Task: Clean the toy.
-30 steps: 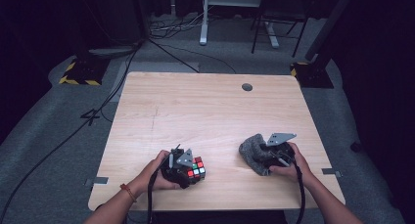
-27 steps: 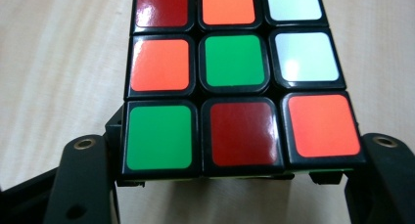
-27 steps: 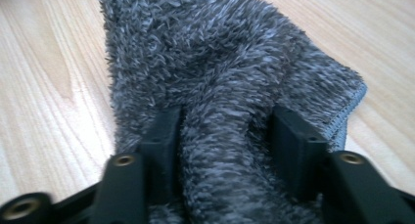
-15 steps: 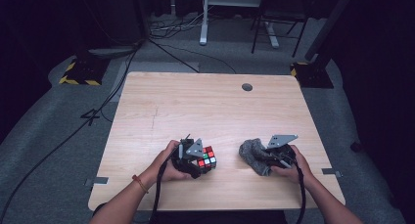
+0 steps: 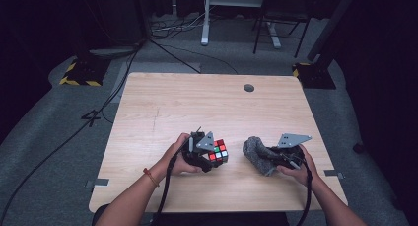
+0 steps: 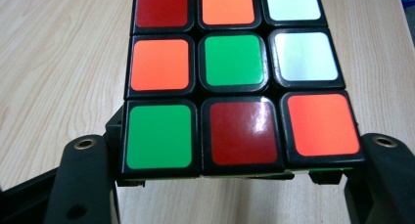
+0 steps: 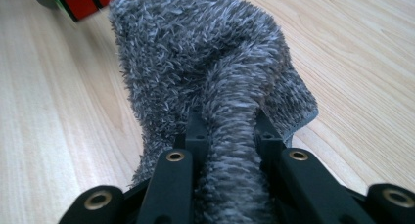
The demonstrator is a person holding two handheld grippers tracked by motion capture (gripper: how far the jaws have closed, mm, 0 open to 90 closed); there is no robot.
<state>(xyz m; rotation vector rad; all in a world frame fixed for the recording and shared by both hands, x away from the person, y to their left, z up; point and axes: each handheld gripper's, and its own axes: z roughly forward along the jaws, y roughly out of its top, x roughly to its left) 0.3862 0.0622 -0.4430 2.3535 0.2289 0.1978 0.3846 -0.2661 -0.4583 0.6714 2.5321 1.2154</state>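
Gripping a puzzle cube [image 6: 235, 77], left tongs [image 5: 213, 154] clamp; right tongs [image 7: 229, 131] pinch grey cloth [image 7: 210, 53].

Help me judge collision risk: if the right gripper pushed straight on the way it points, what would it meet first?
Probably the multicoloured puzzle cube in the left gripper, just past the fuzzy grey cloth pinched by the right gripper; depth is unclear.

Scrambled puzzle cube [image 5: 218, 151] above the tabletop; bunched fuzzy grey cloth [image 5: 257, 155] beside it.

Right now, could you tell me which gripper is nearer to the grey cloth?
Right. The right gripper has its fingers shut on the grey cloth; the left gripper holds the puzzle cube beside it, apart.
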